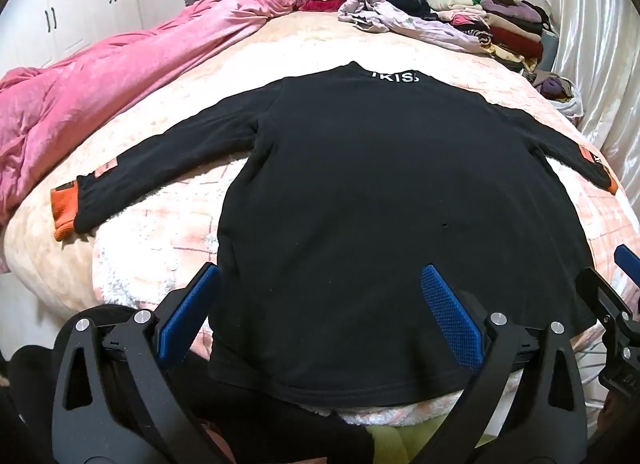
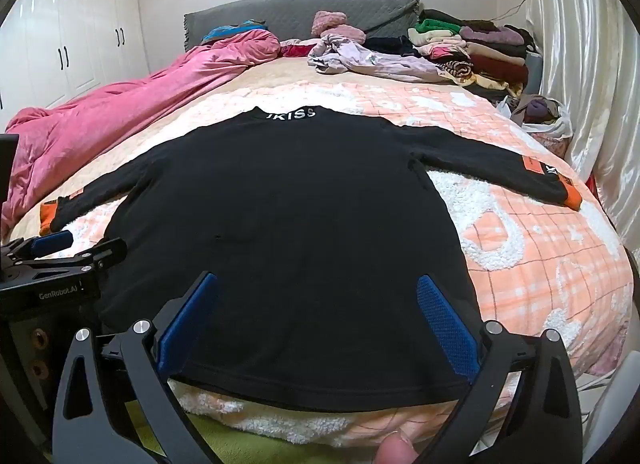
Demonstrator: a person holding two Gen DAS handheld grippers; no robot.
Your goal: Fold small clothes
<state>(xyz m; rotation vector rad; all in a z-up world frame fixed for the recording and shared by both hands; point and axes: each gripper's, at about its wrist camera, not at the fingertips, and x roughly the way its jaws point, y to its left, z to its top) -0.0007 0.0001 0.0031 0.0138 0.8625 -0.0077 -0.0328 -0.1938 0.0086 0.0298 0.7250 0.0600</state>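
a black long-sleeved top (image 1: 384, 199) lies flat and spread on the bed (image 2: 540, 264), over a peach checked fleece blanket (image 2: 520, 232), collar with white lettering (image 2: 291, 115) at the far end and both sleeves stretched out sideways, orange cuffs (image 1: 64, 211) at their ends. the left gripper (image 1: 320, 276) hovers over the near hem with its jaws wide apart and nothing between them. the right gripper (image 2: 318, 284) hangs likewise above the hem, jaws wide, holding nothing. a pink quilt (image 1: 100, 103) is bunched along the left edge; stacked folded clothes (image 2: 480, 51) sit near the grey headboard (image 2: 300, 11).
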